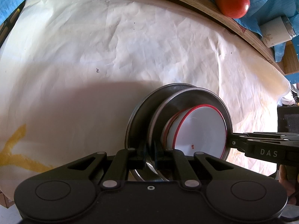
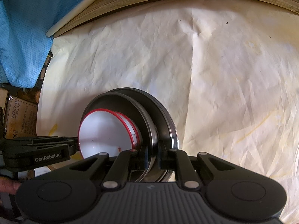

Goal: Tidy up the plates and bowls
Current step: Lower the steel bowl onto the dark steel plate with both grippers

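A stack of two steel plates (image 1: 179,100) (image 2: 130,100) carries two nested white bowls with red rims (image 1: 201,128) (image 2: 104,130). The stack is held above the white paper-covered table (image 1: 93,46) (image 2: 224,65). My left gripper (image 1: 150,155) is shut on the near rim of the plates. My right gripper (image 2: 152,157) is shut on the opposite rim; it shows in the left wrist view (image 1: 231,141) at the plates' right edge. The left gripper shows in the right wrist view (image 2: 74,145) at the left.
A wooden table edge (image 1: 205,13) (image 2: 130,1) curves along the far side. A red tomato (image 1: 232,1) and a white cup (image 1: 276,31) lie on blue cloth (image 1: 280,0) (image 2: 24,28) beyond it. Cardboard boxes (image 2: 18,119) stand at the left. A yellow stain (image 1: 16,149) marks the paper.
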Available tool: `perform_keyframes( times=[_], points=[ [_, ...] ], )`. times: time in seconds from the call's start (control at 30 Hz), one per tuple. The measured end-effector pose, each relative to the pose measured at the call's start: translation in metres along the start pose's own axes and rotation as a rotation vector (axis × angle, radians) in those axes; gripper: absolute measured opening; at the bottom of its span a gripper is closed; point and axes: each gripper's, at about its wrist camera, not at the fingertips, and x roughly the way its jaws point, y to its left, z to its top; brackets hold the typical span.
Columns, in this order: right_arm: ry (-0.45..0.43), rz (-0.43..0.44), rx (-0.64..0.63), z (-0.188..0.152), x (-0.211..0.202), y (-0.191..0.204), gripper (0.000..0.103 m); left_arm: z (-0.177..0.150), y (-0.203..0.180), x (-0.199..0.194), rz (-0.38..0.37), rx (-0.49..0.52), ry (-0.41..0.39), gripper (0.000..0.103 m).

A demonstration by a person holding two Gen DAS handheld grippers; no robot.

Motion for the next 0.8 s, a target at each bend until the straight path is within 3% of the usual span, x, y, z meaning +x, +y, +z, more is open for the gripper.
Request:
perform_keyframes(
  times=[0.8],
  points=[
    [0.004, 0.001, 0.013, -0.0003, 0.0015, -0.0011, 0.013, 0.0011, 0.0000, -0.0011, 0.004, 0.003, -0.006, 0.006]
  ],
)
